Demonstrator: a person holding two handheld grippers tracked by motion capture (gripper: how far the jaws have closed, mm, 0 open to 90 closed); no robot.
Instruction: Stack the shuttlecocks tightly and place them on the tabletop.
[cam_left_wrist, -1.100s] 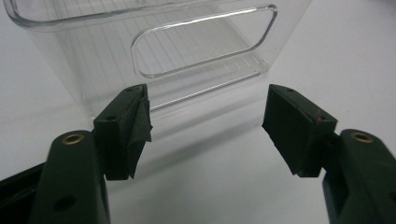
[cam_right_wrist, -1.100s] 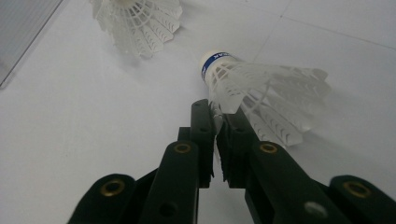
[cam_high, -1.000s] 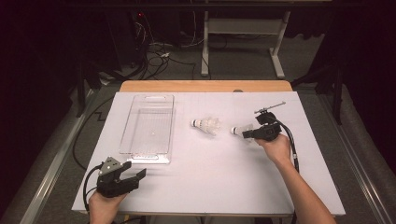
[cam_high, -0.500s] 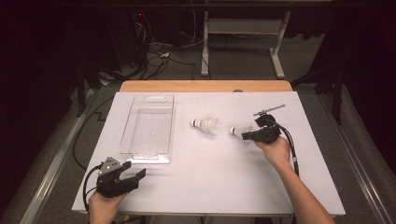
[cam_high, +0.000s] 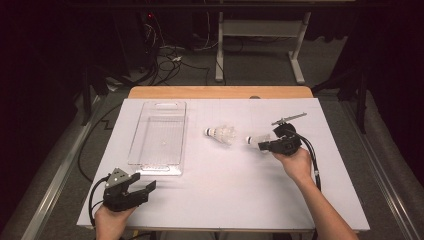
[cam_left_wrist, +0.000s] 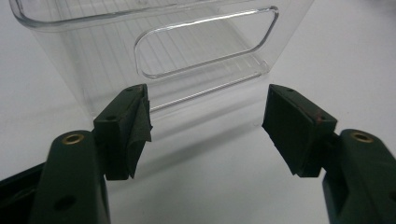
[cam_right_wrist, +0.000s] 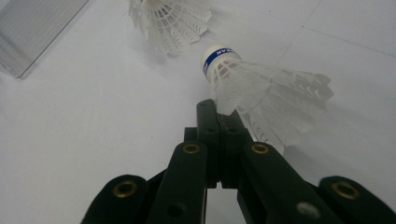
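The held shuttlecock (cam_right_wrist: 261, 91) is lying nearly level right of the table's (cam_high: 225, 200) middle, its long axis running left-right, cork pointing left toward the second shuttlecock (cam_high: 221, 134) just beside it. The right gripper (cam_high: 266, 145) is pinching its feather skirt. The left gripper (cam_high: 142, 187) is resting spread wide near the clear bin (cam_high: 159, 137).

Glossy clear plastic bin (cam_high: 158, 137); matt white tabletop (cam_high: 220, 190).
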